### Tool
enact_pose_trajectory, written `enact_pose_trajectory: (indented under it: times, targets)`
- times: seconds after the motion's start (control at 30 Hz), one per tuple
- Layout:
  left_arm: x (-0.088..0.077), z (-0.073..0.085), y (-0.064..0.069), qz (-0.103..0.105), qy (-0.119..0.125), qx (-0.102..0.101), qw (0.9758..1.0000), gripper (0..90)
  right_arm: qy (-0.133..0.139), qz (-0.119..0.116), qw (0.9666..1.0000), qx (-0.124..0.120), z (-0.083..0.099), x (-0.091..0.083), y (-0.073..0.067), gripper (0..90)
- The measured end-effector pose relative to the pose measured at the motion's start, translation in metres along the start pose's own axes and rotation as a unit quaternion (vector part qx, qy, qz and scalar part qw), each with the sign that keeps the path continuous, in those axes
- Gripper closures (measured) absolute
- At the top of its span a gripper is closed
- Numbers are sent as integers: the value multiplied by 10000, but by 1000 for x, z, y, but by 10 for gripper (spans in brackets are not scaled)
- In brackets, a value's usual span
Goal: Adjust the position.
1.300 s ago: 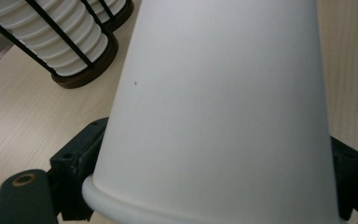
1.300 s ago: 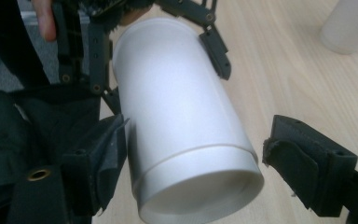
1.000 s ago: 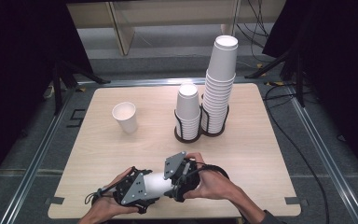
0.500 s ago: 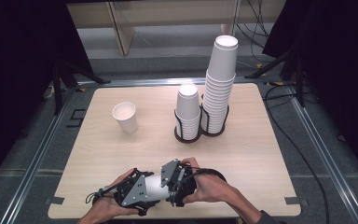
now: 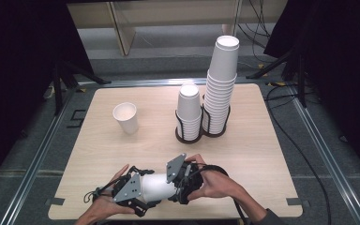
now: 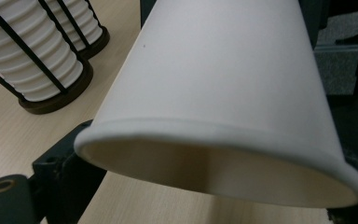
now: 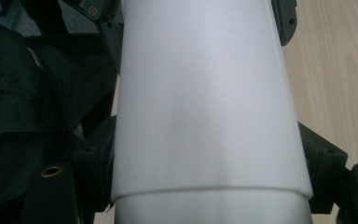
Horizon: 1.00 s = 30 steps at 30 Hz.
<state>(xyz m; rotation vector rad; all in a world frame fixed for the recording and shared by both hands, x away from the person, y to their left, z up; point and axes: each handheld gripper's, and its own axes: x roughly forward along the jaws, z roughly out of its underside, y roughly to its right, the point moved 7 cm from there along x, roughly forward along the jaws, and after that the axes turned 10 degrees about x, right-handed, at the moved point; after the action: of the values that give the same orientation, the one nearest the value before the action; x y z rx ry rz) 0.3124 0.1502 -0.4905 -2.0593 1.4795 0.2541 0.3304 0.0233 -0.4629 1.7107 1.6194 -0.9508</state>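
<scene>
A white paper cup (image 5: 157, 186) lies on its side just above the table's front edge, between my two grippers. My left gripper (image 5: 146, 196) points right at the cup's rim end. In the left gripper view the wide rim (image 6: 214, 140) sits between its jaws. Those jaws have just been opening and stand apart from the cup wall. My right gripper (image 5: 168, 183) points left and is shut on the narrow end of the cup (image 7: 205, 116), with a jaw pressed against each side.
A single upright paper cup (image 5: 126, 117) stands at the left of the wooden table (image 5: 262, 154). A short cup stack (image 5: 189, 110) and a tall cup stack (image 5: 221, 84) stand in black wire holders at the back centre. Black frames and cables surround the table.
Both hands stay at the front edge with the cup between them. The right gripper has shifted slightly; the left one has kept its place.
</scene>
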Motion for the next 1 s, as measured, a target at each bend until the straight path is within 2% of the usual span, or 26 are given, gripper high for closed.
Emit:
enact_pose_trajectory:
  times: [0.1,0.13,0.17,0.23,0.37,0.4,0.5,0.6,0.63,0.77,0.8,0.83,0.87,0.9,0.93,0.97,1.0]
  targets:
    - [-3,-4,-2,39,278,-144,9995,78,180,-120,9998,-24,-1,-4,3,248]
    - [-4,-6,-2,36,410,-220,9989,77,222,-206,9995,48,0,-6,3,248]
    - [-6,-6,-3,54,454,-218,9987,77,279,-198,9994,9,0,-7,4,248]
    - [-7,-10,-3,81,703,-327,9970,77,358,-272,9990,85,0,-11,4,248]
    - [-10,-14,-4,88,926,-364,9950,78,480,-391,9980,88,0,-14,5,248]
    - [-11,-14,-4,95,872,-322,9956,78,489,-415,9979,76,0,-15,5,249]
    - [-12,-14,-5,99,943,-357,9949,77,523,-459,9976,57,1,-15,5,249]
    - [-11,-16,-4,97,1099,-406,9931,77,552,-481,9973,67,0,-15,6,249]
    - [-13,-16,-5,92,1029,-412,9938,76,569,-507,9971,65,0,-15,5,248]
    - [-14,-16,-6,93,1083,-465,9930,77,648,-554,9963,110,0,-17,5,249]
    - [-14,-17,-6,78,1118,-508,9924,78,660,-554,9963,76,0,-18,7,250]
    - [-13,-19,-6,73,1259,-544,9905,79,677,-551,9961,94,0,-19,7,250]
    - [-15,-18,-7,40,1167,-534,9917,79,709,-541,9960,81,0,-20,7,250]
    - [-15,-19,-7,29,1232,-556,9908,80,733,-552,9957,89,0,-22,8,250]
    - [-17,-18,-8,32,1161,-481,9921,81,757,-595,9952,157,0,-23,6,251]
    - [-16,-20,-8,36,1326,-542,9897,81,779,-628,9948,176,-1,-25,5,251]
    - [-18,-19,-8,30,1268,-546,9904,80,788,-530,9954,102,0,-26,8,250]
